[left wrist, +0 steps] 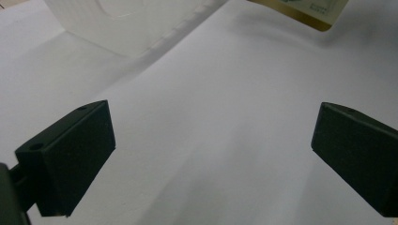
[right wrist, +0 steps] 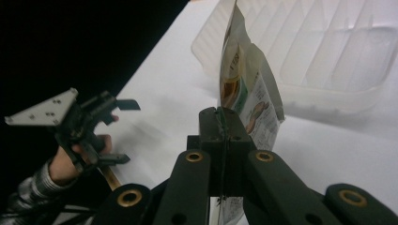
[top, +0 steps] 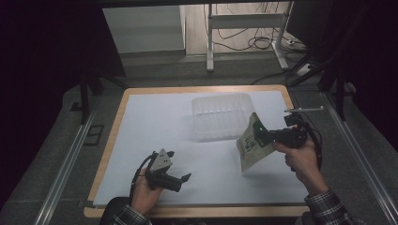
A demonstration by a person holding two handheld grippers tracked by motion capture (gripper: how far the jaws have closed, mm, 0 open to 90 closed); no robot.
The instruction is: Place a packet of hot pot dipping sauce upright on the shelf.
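Fingers of the right gripper [top: 261, 136] pinch shut on a flat, printed cream-and-green foil snack pouch [top: 248, 145] in the high view, held off the white table [top: 155, 122] beside the clear ribbed plastic tub [top: 220, 115]; it looks light, limp and slippery, best gripped at its seam. Left gripper [left wrist: 211, 154], in its own view, gapes wide with nothing between its jaws. Right gripper view hides the pouch's lower edge and leaves its print unreadable.

tub [top: 220, 115] behind centre | packet [top: 251, 140] right of tub, above table [top: 155, 122]
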